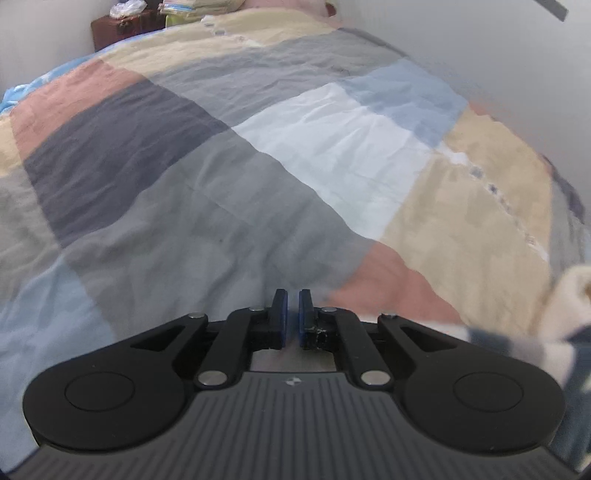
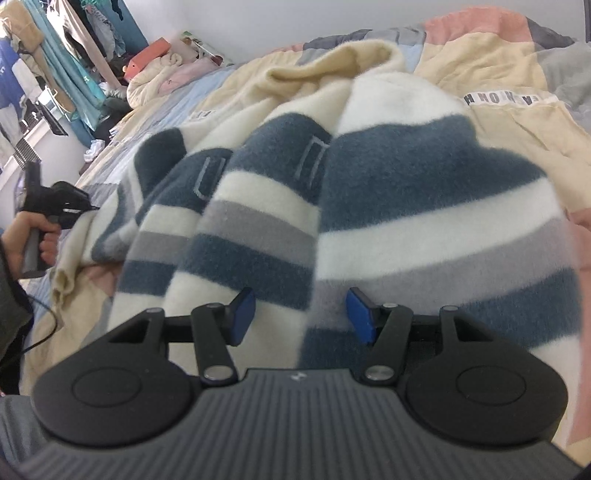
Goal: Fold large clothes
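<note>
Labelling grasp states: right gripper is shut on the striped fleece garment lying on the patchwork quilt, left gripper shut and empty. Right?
Not quite. The right gripper is open: in the right wrist view its blue pads stand apart over the striped fleece garment, not pressing on it. The rest holds: the garment lies on the patchwork quilt, and the left gripper is shut and empty.

Ahead of the left gripper (image 1: 291, 308), from 9 to 2 o'clock, the quilt (image 1: 229, 177) on the bed lies flat and bare, open room all the way to the brown trunk (image 1: 125, 27) and stacked linens at 11 o'clock. The wall (image 1: 498, 55) closes 1 to 3 o'clock. A heaped striped fleece (image 2: 388, 192) fills everything before the right gripper (image 2: 301, 314), bunched in tall folds. At 9 o'clock there, the hand (image 2: 26, 240) blocks the bed's edge.
</note>
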{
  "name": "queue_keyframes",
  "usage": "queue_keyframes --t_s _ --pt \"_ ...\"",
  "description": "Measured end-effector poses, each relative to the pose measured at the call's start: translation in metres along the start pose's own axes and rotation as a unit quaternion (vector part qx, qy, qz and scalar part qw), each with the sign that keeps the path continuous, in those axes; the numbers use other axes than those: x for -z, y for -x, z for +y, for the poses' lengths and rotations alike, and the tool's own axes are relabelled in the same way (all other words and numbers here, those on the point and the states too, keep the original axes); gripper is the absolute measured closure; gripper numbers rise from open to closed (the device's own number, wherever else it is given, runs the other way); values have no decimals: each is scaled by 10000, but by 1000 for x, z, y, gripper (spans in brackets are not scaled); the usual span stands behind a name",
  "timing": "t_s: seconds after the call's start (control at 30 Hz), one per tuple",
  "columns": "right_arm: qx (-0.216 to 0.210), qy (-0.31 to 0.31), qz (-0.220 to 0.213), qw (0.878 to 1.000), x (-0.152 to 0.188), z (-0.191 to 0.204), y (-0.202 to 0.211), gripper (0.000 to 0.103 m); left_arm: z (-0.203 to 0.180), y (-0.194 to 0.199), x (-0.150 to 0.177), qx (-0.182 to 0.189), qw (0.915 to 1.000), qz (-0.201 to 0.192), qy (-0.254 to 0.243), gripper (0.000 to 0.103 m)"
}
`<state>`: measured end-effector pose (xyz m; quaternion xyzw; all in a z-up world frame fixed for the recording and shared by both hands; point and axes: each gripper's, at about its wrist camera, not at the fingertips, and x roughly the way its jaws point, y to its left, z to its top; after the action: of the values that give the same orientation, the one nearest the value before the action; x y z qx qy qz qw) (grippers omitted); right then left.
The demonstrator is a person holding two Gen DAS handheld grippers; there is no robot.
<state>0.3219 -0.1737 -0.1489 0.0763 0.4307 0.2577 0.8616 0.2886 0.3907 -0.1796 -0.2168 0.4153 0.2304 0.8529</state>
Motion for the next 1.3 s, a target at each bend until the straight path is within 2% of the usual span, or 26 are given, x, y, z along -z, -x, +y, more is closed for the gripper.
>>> queue_keyframes --t_s 0.1,0.17,0.23,0.37,0.4,0.43,0.6,0.67,0.73,0.8,0.87,0.93,0.97,1.0,1.03,1.07,1.17,1.3 --pt "-14 -4 -17 10000 2 0 3 45 -5 34 13 -47 9996 -95 -250 96" --pt "-32 -18 -38 10000 4 1 6 45 -7 57 19 -116 9995 -74 -276 91" --pt "-91 -54 -29 9999 5 0 10 45 -8 81 30 45 9996 -177 -203 78" --pt "-190 -231 -37 9995 11 -5 21 45 -21 115 66 304 9990 -120 -307 63" --pt "-188 -246 -46 9995 15 -6 25 45 -27 122 76 352 9988 -100 -333 54" --pt "-190 -264 -47 9995 19 -6 29 45 -32 128 86 401 9985 -87 -371 49" --pt "-240 -256 -64 9994 34 -2 43 45 -66 142 127 694 9951 -7 -704 47" --pt "-185 -170 -67 9997 37 0 45 45 -84 143 142 571 9926 44 -1071 43" --pt "-140 -101 -70 9998 38 2 44 45 -101 136 154 224 9866 188 -1606 39" --pt "-108 -108 -68 9999 37 1 43 46 -113 127 167 -201 9769 210 -2115 39" --pt "-95 -123 -74 9999 37 0 42 46 -114 119 173 -489 9720 228 -2286 41" --pt "-93 -129 -79 9998 37 -1 42 46 -107 115 172 -605 9693 245 -2370 59" --pt "-91 -130 -80 9998 37 -1 42 46 -103 115 170 -550 9702 252 -2345 61" --pt "-93 -130 -80 9998 37 -1 41 46 -97 117 166 -459 9728 256 -2255 70" --pt "-97 -127 -80 9998 36 -1 40 46 -90 117 158 -400 9750 250 -2169 85" --pt "-96 -123 -81 9998 36 -1 40 46 -84 122 152 -365 9770 225 -2089 91" --pt "-95 -135 -84 9998 34 -1 39 46 -61 144 120 -284 9828 -99 -1821 94" --pt "-73 -26 -82 9999 27 0 34 46 -7 171 55 -343 9933 -504 -984 95"
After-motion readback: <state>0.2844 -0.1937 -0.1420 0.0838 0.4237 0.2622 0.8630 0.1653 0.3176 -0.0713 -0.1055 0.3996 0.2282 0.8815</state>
